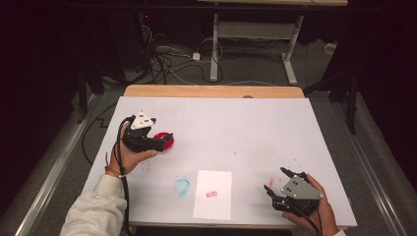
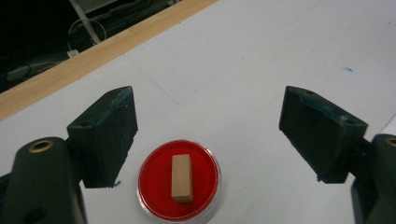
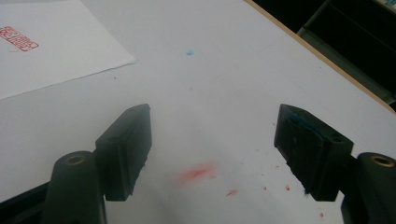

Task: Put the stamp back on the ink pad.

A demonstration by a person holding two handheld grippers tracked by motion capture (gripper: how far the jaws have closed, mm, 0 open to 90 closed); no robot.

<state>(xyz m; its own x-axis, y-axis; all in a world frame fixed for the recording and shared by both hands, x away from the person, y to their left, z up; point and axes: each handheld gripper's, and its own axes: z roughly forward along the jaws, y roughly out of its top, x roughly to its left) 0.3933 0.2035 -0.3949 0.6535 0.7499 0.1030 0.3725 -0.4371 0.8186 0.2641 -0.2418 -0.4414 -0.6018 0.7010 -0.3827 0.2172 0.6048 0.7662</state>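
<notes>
Both grippers' jaws apart; wooden stamp [image 2: 181,178] on red pad [image 2: 154,186], below left gripper [image 2: 210,135].

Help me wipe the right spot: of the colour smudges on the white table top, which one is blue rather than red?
The round blue smudge just left of the stamped paper. The other larger smears are red: one near the left gripper, one before the right gripper.

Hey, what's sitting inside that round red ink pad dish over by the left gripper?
A small wooden stamp block stands on the red pad inside the ink pad dish, between the open jaws of the left gripper above it. Its underside, pressed onto the ink, is hidden.
</notes>
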